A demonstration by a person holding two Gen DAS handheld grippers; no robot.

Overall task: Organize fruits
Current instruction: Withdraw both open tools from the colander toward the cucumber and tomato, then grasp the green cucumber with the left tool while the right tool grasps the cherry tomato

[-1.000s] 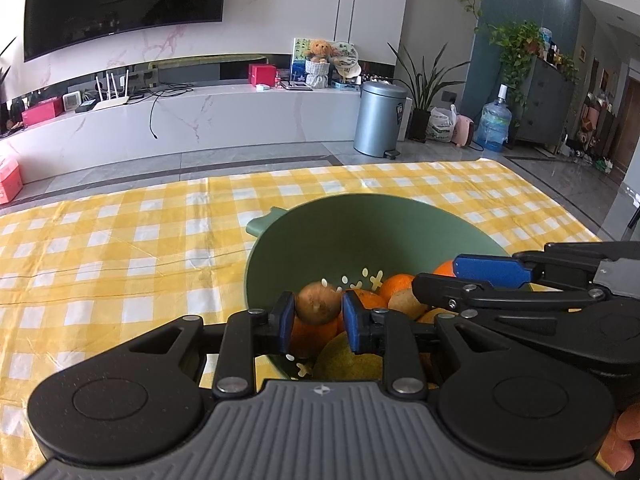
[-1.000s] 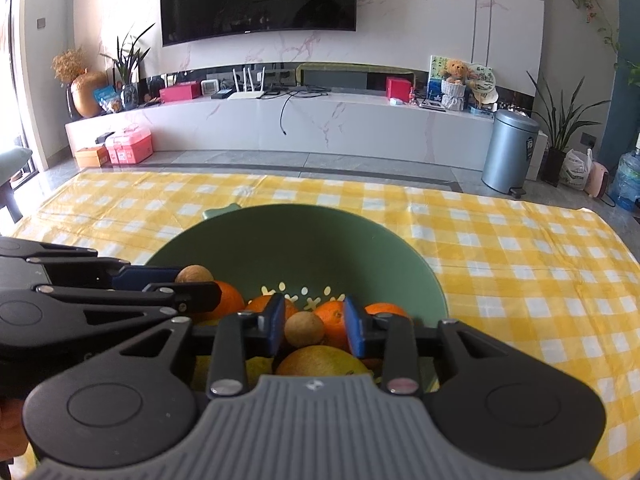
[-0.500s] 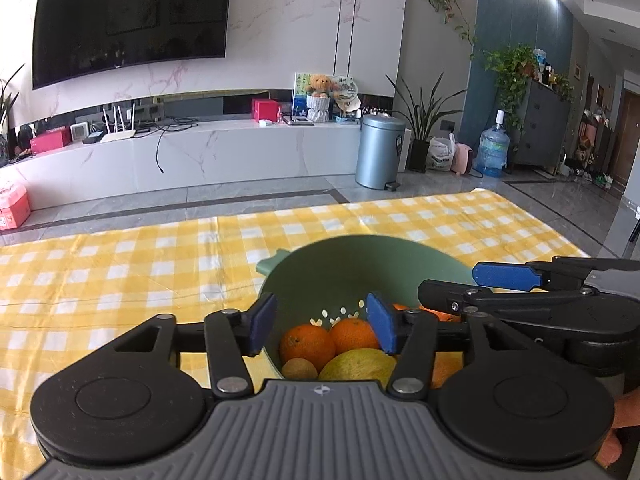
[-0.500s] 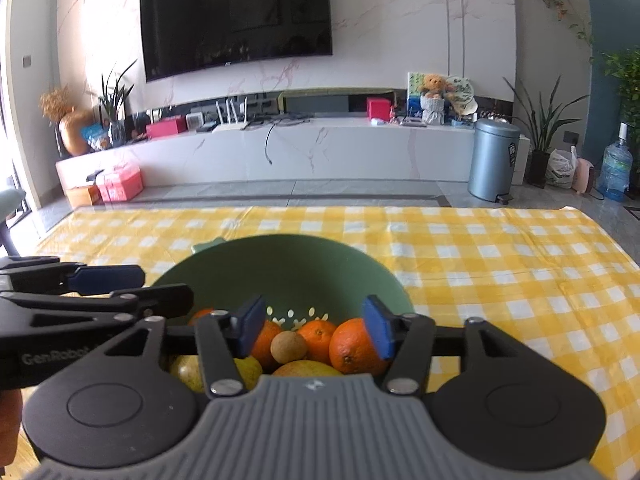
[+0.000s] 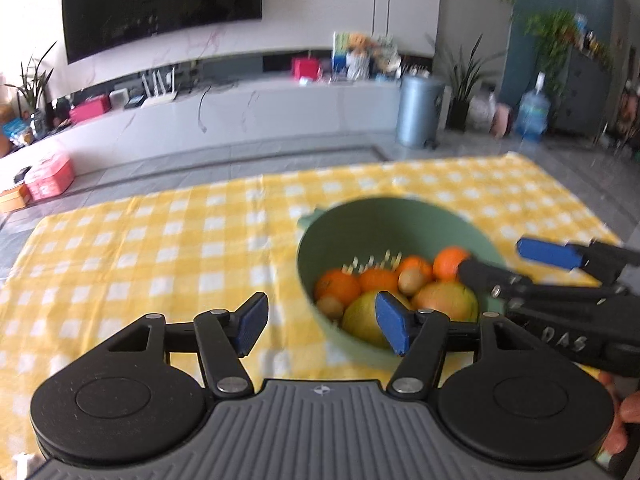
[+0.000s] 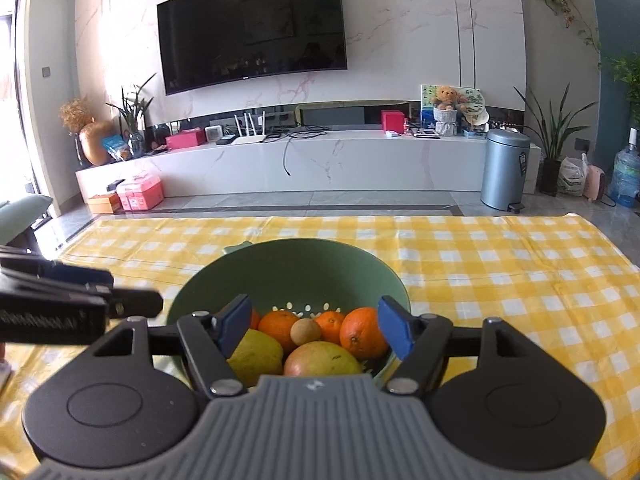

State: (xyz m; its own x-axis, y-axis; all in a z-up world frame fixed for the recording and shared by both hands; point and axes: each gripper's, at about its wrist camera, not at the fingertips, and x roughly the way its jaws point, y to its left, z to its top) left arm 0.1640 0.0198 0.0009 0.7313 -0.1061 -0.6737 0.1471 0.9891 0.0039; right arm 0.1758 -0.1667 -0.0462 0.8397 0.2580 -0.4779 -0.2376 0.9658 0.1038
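Observation:
A green colander bowl [image 6: 304, 264] stands on the yellow checked tablecloth [image 6: 500, 268] and holds several oranges [image 6: 364, 332], a yellow pear [image 6: 256, 354], a mango [image 6: 320, 362] and small brown kiwis [image 6: 305, 331]. It also shows in the left wrist view [image 5: 384, 220]. My left gripper [image 5: 322, 326] is open and empty, raised above the cloth at the bowl's left side. My right gripper [image 6: 314, 326] is open and empty, raised above the bowl's near rim. Each gripper shows at the edge of the other's view.
The tablecloth [image 5: 140, 248] stretches left and right of the bowl. Beyond the table's far edge are a grey floor, a white TV bench [image 6: 320, 160], a metal bin [image 6: 505, 168] and a water jug [image 6: 624, 178].
Both grippers let go of a small brown kiwi each, opened wide and pulled back and up from the bowl. The left gripper has also shifted left; the kiwis now lie among the fruit.

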